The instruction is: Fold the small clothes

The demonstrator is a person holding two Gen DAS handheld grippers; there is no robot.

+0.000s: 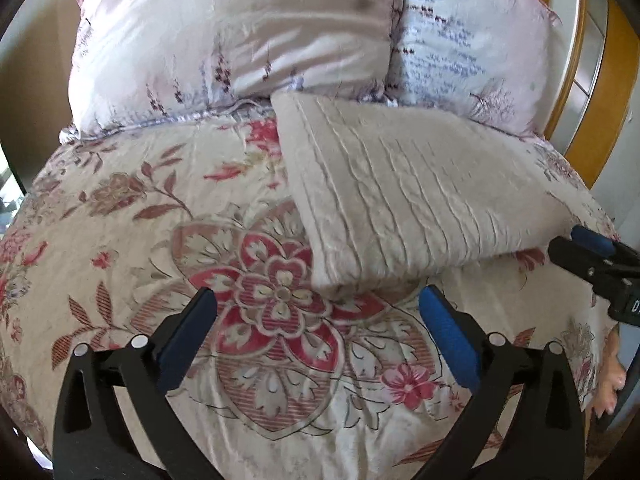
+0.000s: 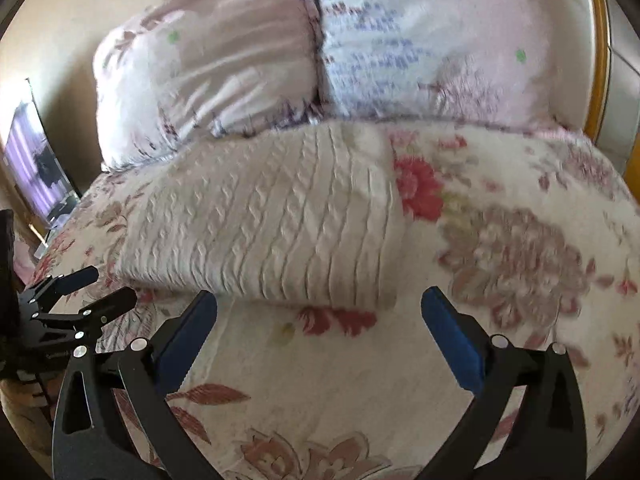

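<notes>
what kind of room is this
Most likely a bedroom: a bed under a floral bedspread, two pillows at its head, a wooden headboard behind them, and a folded cream knit garment on top.

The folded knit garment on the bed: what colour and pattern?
Cream-white cable knit garment, clearest in the right wrist view.

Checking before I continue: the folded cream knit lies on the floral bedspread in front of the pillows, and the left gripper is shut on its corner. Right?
Not quite. The left gripper is open and holds nothing, as the left wrist view shows. The folded cream knit does lie on the floral bedspread in front of the pillows.
</notes>
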